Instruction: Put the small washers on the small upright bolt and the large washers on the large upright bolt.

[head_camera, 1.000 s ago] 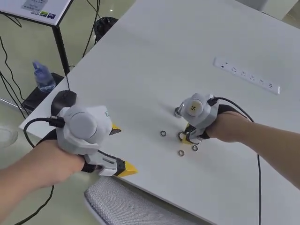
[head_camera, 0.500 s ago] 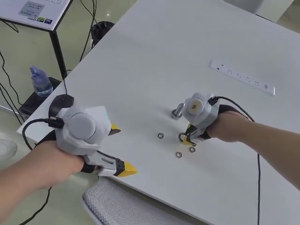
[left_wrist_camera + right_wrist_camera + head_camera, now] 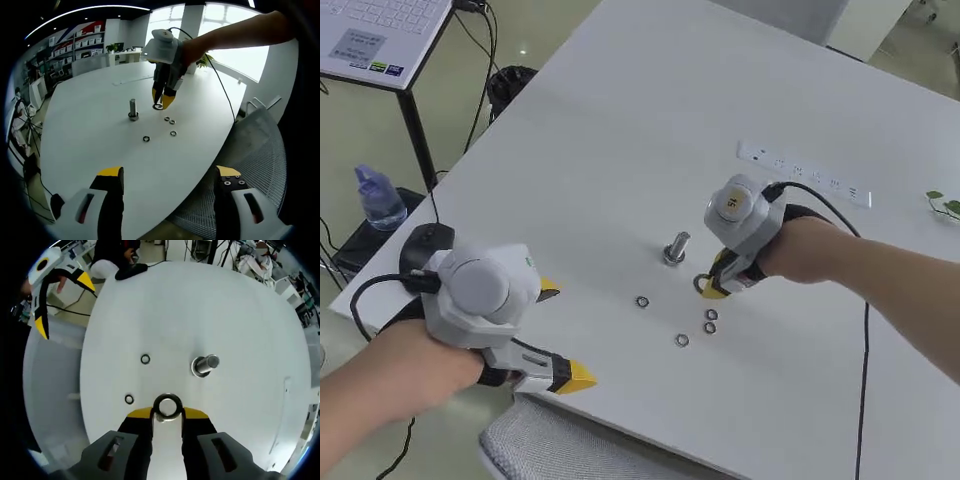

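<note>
A steel upright bolt (image 3: 675,248) (image 3: 133,109) (image 3: 205,364) stands mid-table. My right gripper (image 3: 710,288) (image 3: 167,413) hovers just right of it, shut on a large washer (image 3: 701,285) (image 3: 167,406) (image 3: 158,106). Several small washers lie loose on the white table (image 3: 620,150): one (image 3: 642,301) (image 3: 145,359) left of the gripper, one (image 3: 682,340) (image 3: 129,399) nearer me, and a touching pair (image 3: 711,320) (image 3: 169,120). Over the near table edge, my left gripper (image 3: 563,335) (image 3: 169,172) is open and holds nothing.
A white power strip (image 3: 800,165) lies at the far right of the table. A grey mesh chair (image 3: 580,450) sits under the near edge. On the floor to the left are a water bottle (image 3: 375,195) and cables, beside a stand with a laptop (image 3: 380,30).
The head camera has shifted. My right gripper has risen a little with the large washer, uncovering the bolt and a washer that it hid. The left gripper keeps its place.
</note>
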